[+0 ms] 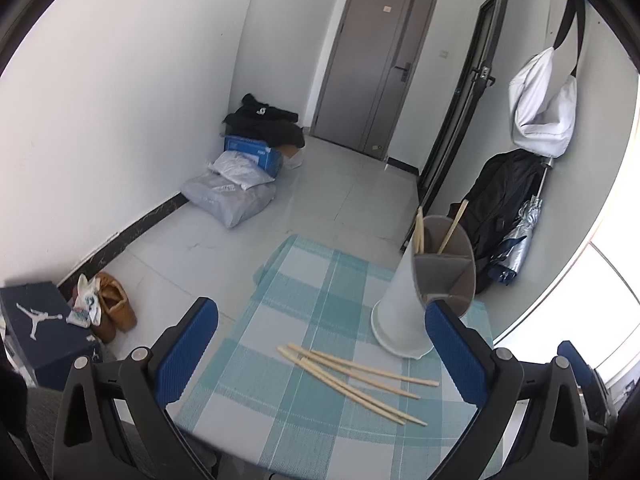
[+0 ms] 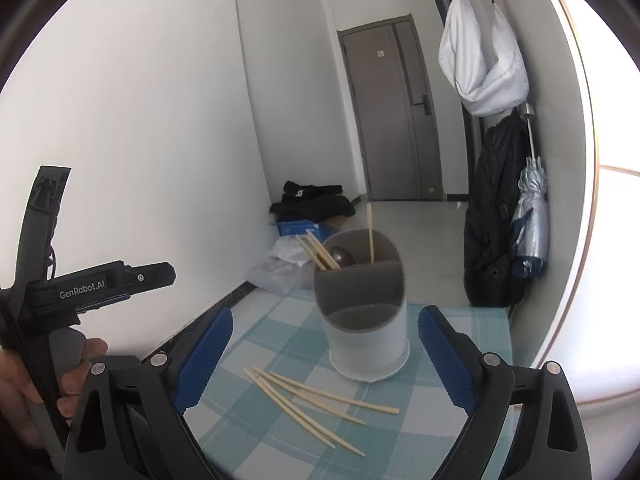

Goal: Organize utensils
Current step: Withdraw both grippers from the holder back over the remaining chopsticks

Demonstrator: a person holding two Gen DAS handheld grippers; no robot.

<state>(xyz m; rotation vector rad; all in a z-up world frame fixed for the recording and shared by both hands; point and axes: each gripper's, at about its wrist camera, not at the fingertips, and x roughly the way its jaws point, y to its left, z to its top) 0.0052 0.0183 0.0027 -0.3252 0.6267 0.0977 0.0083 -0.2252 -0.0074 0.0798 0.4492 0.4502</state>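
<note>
Several wooden chopsticks lie loose on the blue-checked tablecloth, also in the right wrist view. Behind them stands a white utensil holder with grey dividers; a few chopsticks and a dark spoon stand in its far compartments. My left gripper is open and empty above the loose chopsticks. My right gripper is open and empty, just in front of the holder and over the chopsticks.
The left hand-held gripper body shows at the left of the right wrist view. Beyond the table are a floor with bags, shoes, a dark box, a door, and hanging bags and an umbrella.
</note>
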